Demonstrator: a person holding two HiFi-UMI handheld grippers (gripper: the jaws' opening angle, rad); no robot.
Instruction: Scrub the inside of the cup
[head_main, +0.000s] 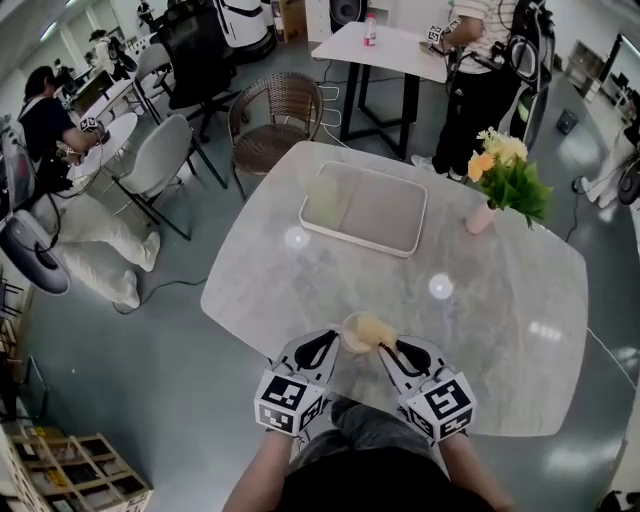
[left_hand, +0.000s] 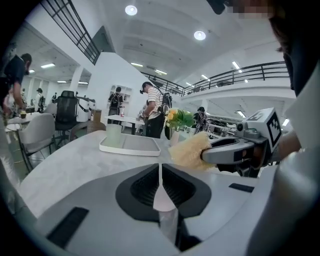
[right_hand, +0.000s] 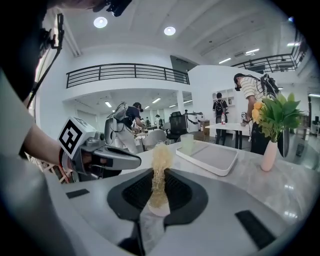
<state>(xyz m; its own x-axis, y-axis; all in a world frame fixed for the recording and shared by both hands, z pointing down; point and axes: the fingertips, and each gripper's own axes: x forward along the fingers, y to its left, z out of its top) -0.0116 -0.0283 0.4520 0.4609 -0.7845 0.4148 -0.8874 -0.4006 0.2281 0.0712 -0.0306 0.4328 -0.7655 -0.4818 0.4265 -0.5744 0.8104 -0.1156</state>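
Observation:
A pale green cup (head_main: 325, 200) stands in the left end of a white tray (head_main: 395, 215) at the far side of the marble table (head_main: 500, 300). Both grippers hover over the table's near edge, far from the cup. My right gripper (head_main: 385, 350) is shut on a yellow fibrous scrubber (head_main: 367, 330), which sticks up from its jaws in the right gripper view (right_hand: 160, 165). My left gripper (head_main: 335, 347) is shut with nothing in it; its jaws meet in the left gripper view (left_hand: 160, 169). There the scrubber (left_hand: 190, 151) shows just right, and the cup (left_hand: 113, 135) far ahead.
A pink vase with flowers (head_main: 482, 215) stands at the table's far right. A wicker chair (head_main: 275, 115) and a white chair (head_main: 160, 160) stand beyond the far left edge. A person (head_main: 480, 80) stands behind the table near another white table (head_main: 395, 45).

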